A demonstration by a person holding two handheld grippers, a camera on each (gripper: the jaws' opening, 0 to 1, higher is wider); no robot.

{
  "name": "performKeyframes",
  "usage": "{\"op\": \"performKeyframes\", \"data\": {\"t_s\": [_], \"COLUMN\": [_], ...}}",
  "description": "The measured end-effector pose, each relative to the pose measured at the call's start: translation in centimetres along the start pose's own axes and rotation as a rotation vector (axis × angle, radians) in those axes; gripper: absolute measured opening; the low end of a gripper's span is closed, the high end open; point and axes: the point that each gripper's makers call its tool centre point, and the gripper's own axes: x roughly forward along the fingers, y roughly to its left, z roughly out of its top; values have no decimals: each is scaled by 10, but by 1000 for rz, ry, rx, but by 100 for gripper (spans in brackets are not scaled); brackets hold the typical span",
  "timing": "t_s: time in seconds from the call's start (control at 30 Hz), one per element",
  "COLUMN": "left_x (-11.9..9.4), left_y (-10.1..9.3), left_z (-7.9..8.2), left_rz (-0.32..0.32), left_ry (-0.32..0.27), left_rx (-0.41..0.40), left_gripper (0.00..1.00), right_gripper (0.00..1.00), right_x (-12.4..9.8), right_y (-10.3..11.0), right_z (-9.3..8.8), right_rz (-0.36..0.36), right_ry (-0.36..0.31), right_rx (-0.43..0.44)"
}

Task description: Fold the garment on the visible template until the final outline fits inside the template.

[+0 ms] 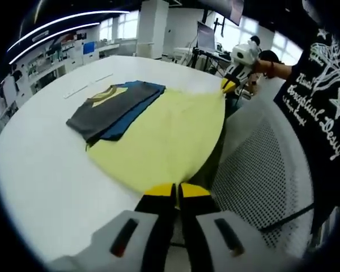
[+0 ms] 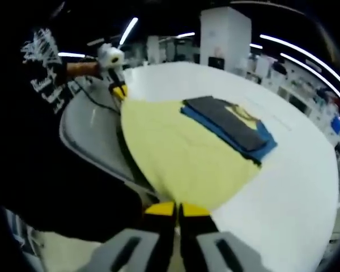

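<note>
Both grippers, left (image 1: 176, 190) and right (image 2: 177, 209), have fingers clamped on the garment's (image 1: 164, 136) lifted yellow edge.

In the right gripper view, the right gripper (image 2: 177, 211) is rising from the bottom centre of the frame, its yellow-tipped jaws pressed together on the near corner of the yellow garment (image 2: 181, 150). The garment is spreading across the white table (image 2: 294, 187), with a dark grey and blue folded part (image 2: 229, 127) lying at centre right. In the upper left, the left gripper (image 2: 120, 90) is pinching the garment's far corner.
</note>
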Motion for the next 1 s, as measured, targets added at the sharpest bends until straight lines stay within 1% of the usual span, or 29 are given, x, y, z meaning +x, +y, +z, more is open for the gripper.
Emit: {"op": "performKeyframes", "data": {"t_s": [0.23, 0.37, 0.53, 0.7, 0.87, 1.0], "left_x": [-2, -5, -9, -10, -16, -17], "left_y": [-7, -8, -12, -15, -14, -10], "left_z": [-3, -4, -5, -2, 10, 13], "left_rz": [-15, -15, -19, -27, -21, -13], "left_ry": [7, 0, 7, 12, 0, -10], "left_rx": [-1, -16, -15, -13, -9, -6], "left_gripper": [0, 0, 0, 0, 0, 0], "right_gripper": [0, 0, 0, 0, 0, 0], "right_x": [-5, -6, -11, -16, -18, -20], "right_y": [6, 8, 13, 14, 11, 7], "right_z": [1, 0, 5, 11, 17, 22], "right_rz": [8, 16, 34, 38, 26, 19], "right_ry": [-5, 5, 2, -1, -3, -5], "right_rx": [9, -8, -18, -35, -61, -75]}}
